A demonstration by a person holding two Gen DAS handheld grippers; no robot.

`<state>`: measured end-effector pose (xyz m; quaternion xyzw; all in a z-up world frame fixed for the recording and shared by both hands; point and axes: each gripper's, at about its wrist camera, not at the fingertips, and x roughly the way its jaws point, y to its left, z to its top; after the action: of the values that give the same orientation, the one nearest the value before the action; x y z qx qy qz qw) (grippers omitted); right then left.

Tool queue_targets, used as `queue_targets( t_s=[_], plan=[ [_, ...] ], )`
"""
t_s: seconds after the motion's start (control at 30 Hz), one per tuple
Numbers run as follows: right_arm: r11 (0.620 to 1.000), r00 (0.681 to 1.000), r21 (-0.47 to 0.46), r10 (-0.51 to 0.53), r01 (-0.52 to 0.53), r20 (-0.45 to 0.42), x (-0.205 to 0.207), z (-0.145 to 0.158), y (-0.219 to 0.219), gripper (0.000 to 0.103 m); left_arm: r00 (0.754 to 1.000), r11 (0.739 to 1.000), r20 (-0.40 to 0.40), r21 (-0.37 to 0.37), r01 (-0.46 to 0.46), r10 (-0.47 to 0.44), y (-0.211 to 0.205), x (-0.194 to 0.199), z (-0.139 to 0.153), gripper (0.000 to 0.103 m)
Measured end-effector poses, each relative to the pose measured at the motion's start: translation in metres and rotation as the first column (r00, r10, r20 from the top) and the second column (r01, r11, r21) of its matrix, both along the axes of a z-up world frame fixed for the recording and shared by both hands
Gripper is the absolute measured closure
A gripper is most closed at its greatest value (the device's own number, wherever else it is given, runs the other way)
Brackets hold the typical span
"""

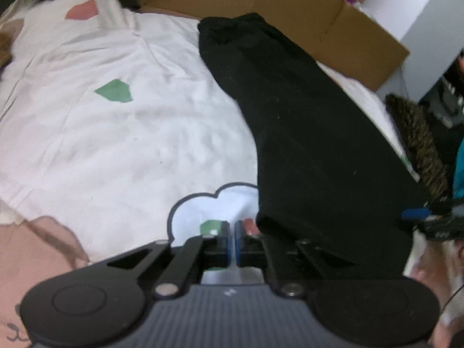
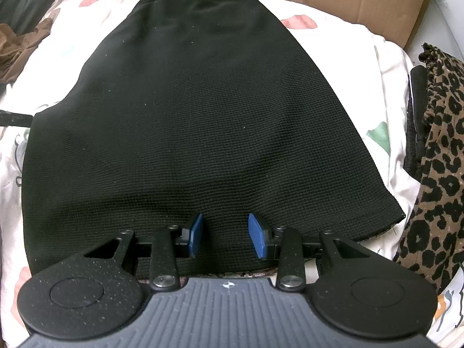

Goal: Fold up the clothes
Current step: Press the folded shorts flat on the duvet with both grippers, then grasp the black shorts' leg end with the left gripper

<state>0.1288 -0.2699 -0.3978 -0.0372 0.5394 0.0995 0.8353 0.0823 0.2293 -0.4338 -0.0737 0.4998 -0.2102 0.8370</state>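
Note:
A black knitted garment [image 2: 203, 110] lies flat on a white patterned bed sheet [image 2: 388, 66], its elastic waistband at the far end. My right gripper [image 2: 226, 237] is open, its blue pads [image 2: 256, 237] just above the garment's near hem, holding nothing. In the left wrist view the same black garment [image 1: 313, 133] runs along the right side of the sheet [image 1: 116, 133]. My left gripper [image 1: 232, 240] is shut and empty, beside the garment's near left corner, over a cloud print.
A flattened cardboard box [image 1: 304, 14] stands behind the bed. A leopard-print cloth [image 2: 435, 159] lies at the right edge, with a black strap beside it. A brown cloth [image 2: 17, 49] sits at the far left. A pink cloth [image 1: 34, 249] lies near left.

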Motion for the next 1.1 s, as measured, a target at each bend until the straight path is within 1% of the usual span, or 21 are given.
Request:
queue_targets(
  t_s=[0.1,0.13,0.23,0.33,0.43,0.53,0.63,0.7,0.77,0.9,0.97,1.03,1.1],
  plan=[
    [1.0,1.0,0.0,-0.008,0.008,0.0,0.001,-0.001,0.001,0.061,1.0,1.0,0.025,-0.017,0.004,-0.004,0.002,0.001,0.012,0.088],
    [1.0,1.0,0.0,-0.011,0.011,0.0,0.001,-0.001,0.001,0.061,0.999,1.0,0.036,-0.023,0.01,-0.009,-0.007,0.004,0.016,0.087],
    [1.0,1.0,0.005,-0.02,0.02,0.003,-0.001,-0.001,0.0,0.061,0.997,0.998,0.062,-0.044,0.045,-0.043,-0.031,0.012,0.025,0.087],
    [1.0,1.0,0.014,-0.023,0.023,0.002,-0.001,-0.001,-0.003,0.061,0.995,0.995,0.066,-0.054,0.083,-0.08,-0.045,0.012,0.024,0.087],
    [0.999,1.0,0.021,-0.024,0.024,0.0,0.001,-0.002,-0.007,0.061,0.992,0.992,0.05,-0.033,0.118,-0.116,-0.056,0.009,0.016,0.087],
    [0.999,1.0,0.023,-0.029,0.029,-0.006,-0.001,-0.001,-0.01,0.061,0.991,0.991,0.023,0.004,0.132,-0.132,-0.066,0.007,0.003,0.087],
    [0.999,0.999,0.03,-0.037,0.037,-0.013,0.0,0.0,-0.014,0.062,0.986,0.983,-0.014,0.082,0.164,-0.163,-0.071,0.001,-0.009,0.087],
    [0.998,0.998,0.036,-0.055,0.055,-0.017,0.0,0.001,-0.017,0.062,0.985,0.981,-0.02,0.088,0.17,-0.169,-0.069,-0.003,-0.011,0.087],
    [0.996,0.997,0.042,-0.075,0.076,-0.016,-0.003,0.003,-0.019,0.062,0.986,0.982,-0.029,0.093,0.164,-0.162,-0.066,-0.005,-0.009,0.086],
    [0.992,0.994,0.059,-0.111,0.112,-0.018,-0.006,0.006,-0.029,0.063,0.992,0.988,-0.051,0.102,0.119,-0.114,-0.058,-0.009,-0.003,0.085],
    [0.988,0.99,0.074,-0.136,0.137,-0.021,-0.005,0.008,-0.035,0.063,0.994,0.992,-0.068,0.084,0.095,-0.089,-0.054,-0.011,0.0,0.082],
    [0.982,0.986,0.083,-0.167,0.168,-0.02,-0.004,0.009,-0.041,0.063,0.994,0.995,-0.084,0.069,0.07,-0.064,-0.049,-0.014,0.001,0.072],
    [0.98,0.983,0.082,-0.183,0.183,-0.015,-0.004,0.009,-0.045,0.063,0.994,0.998,-0.103,0.054,0.045,-0.039,-0.045,-0.016,0.0,0.069]
  ],
)
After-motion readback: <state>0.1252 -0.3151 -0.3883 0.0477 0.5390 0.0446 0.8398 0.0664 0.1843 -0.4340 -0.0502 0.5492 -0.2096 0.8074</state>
